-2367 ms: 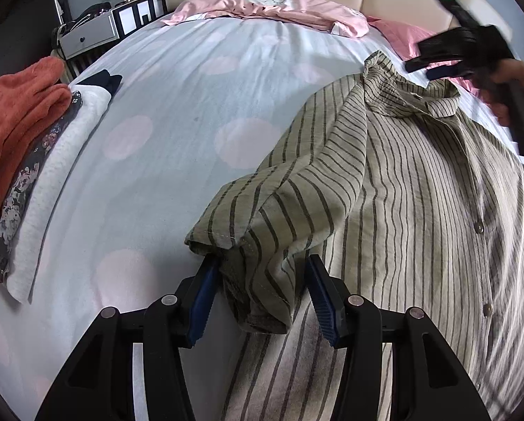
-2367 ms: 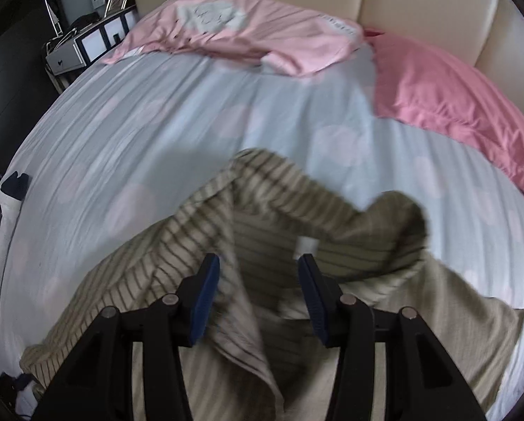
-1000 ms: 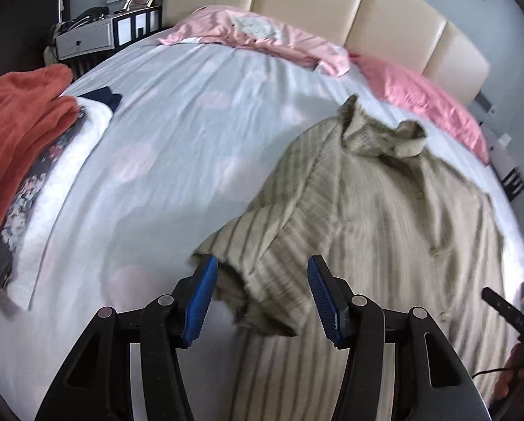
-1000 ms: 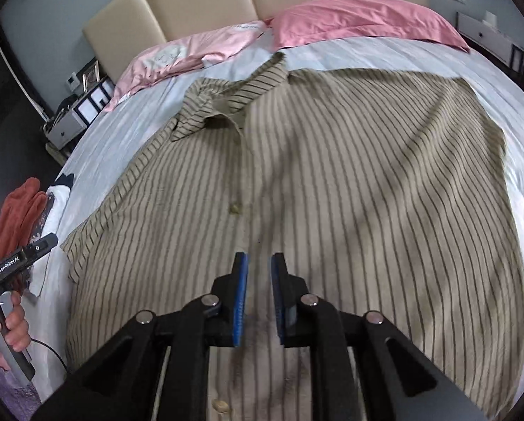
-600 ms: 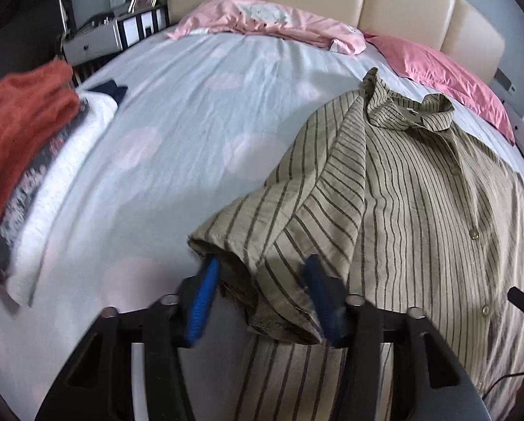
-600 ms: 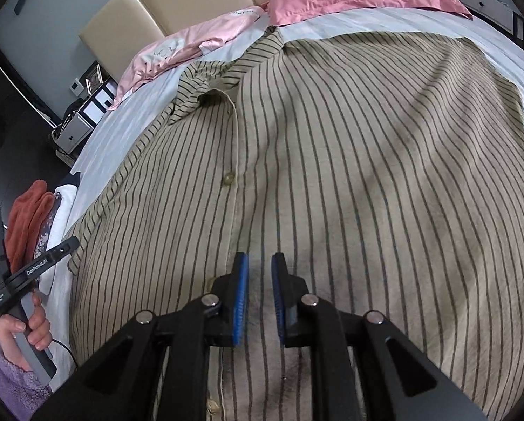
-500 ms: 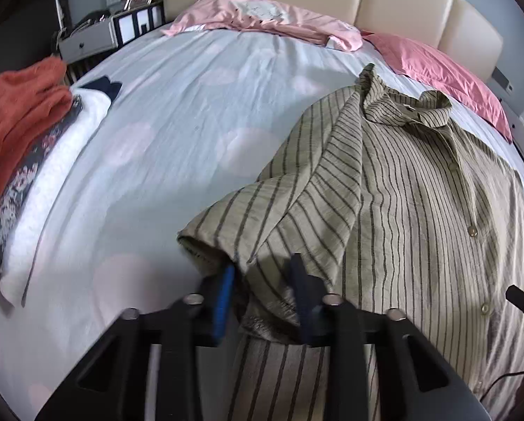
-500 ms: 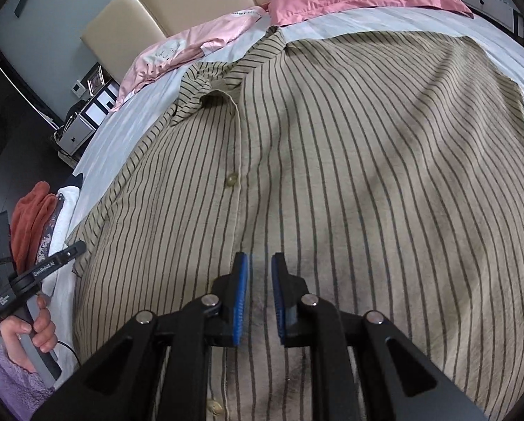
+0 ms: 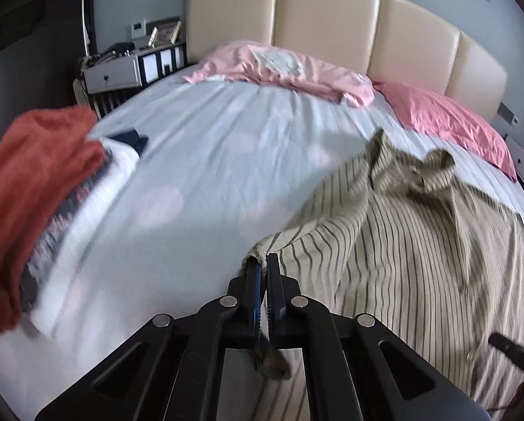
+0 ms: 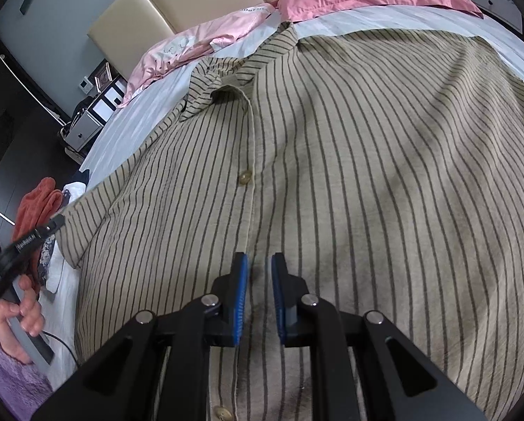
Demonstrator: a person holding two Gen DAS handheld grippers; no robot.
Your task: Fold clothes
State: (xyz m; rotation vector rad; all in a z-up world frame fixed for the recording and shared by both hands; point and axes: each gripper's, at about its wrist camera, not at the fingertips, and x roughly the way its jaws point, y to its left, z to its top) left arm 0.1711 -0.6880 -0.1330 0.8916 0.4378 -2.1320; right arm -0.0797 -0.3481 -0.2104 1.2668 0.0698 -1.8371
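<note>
- A tan shirt (image 10: 349,175) with thin dark stripes lies spread, front side up and buttoned, on a bed (image 9: 209,161) covered by a pale sheet with faint round spots.
- The shirt's collar (image 9: 412,168) is rumpled and points toward the padded cream headboard (image 9: 332,21).
- The left hand-held gripper (image 9: 263,273) has its jaws closed tight on the end of the shirt's short sleeve (image 9: 297,242); the cloth is pinched between the blue pads, and a bit of fabric hangs below them.
- The sleeve is lifted off the sheet and pulled taut from the shirt's shoulder to the pads.
- The right hand-held gripper (image 10: 260,280) sits low over the front of the shirt, just beside the button strip, pointing at the cloth.
- Its jaws stand a narrow gap apart, and I cannot tell whether any cloth is caught between them.
- In the right wrist view a person's hand (image 10: 16,319) grips the handle of the left gripper at the bed's edge.
- A pile of folded clothes (image 9: 34,189), with an orange piece on top, sits on the bed well apart from the shirt.
- Two pink pillows (image 9: 447,122) lie against the headboard.
</note>
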